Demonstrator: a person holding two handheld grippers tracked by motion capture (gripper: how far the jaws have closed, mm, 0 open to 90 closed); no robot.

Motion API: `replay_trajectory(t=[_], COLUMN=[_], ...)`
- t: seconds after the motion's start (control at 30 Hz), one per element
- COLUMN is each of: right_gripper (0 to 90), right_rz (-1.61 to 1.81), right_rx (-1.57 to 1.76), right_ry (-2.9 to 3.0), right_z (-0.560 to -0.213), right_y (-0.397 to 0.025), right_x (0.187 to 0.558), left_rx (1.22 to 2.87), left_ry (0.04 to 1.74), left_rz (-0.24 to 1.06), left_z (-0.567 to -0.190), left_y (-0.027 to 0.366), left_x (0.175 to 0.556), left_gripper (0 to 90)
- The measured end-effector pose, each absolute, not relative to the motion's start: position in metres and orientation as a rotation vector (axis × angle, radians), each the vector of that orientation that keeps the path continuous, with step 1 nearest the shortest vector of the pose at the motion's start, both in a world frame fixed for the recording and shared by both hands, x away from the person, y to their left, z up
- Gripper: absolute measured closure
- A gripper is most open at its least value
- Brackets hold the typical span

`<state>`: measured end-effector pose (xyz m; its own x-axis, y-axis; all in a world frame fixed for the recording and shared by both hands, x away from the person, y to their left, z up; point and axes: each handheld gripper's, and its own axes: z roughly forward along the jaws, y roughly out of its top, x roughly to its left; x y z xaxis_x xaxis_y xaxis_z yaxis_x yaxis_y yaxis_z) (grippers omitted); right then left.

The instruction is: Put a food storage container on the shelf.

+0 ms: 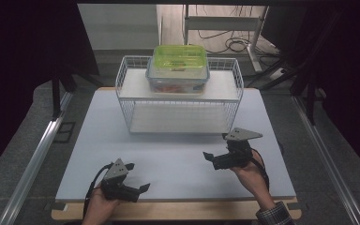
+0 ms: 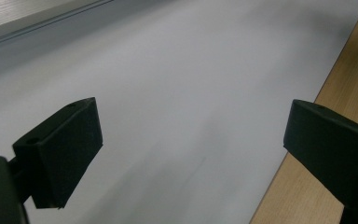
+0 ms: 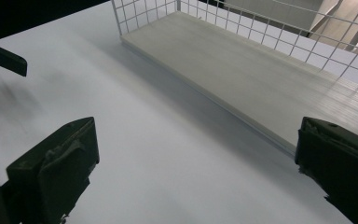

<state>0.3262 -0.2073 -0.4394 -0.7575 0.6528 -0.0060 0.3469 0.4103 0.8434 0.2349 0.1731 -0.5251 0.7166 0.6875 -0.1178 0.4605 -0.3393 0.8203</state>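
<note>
From the high view, both my grippers hang low over the white surface (image 1: 178,164), well short of the wire rack (image 1: 178,93). My left gripper (image 1: 137,177) sits nearest my own edge, fingers spread and empty, aimed sideways rather than at the rack. My right gripper (image 1: 215,150) is clearly the closer one to the rack, just before its front right corner, fingers also wide apart with nothing between them. The container with the green lid (image 1: 179,65) rests on the rack's top shelf, at the back, its long axis running across, parallel to the rack's front.

In the left gripper view, my fingers (image 2: 60,154) stand apart over bare surface, the wooden edge (image 2: 326,140) beside them.

In the right gripper view, my fingers (image 3: 56,168) gape open; the rack's lower shelf (image 3: 261,79) lies ahead and to the right. I judge the right hand must rise to reach that container up top.
</note>
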Motion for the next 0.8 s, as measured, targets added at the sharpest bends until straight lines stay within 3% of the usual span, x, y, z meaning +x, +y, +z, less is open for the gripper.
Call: replay_trajectory(t=[0.8], right_gripper=[0.0], right_rz=[1.219], right_rx=[0.925], right_ry=[2.317], right_z=[-0.462], right_y=[-0.241], right_x=[0.31], left_rx=[2.023], left_ry=[0.89], left_rz=[0.312], left_z=[-0.526], left_y=[0.171], left_x=[0.235], left_gripper=[4.4])
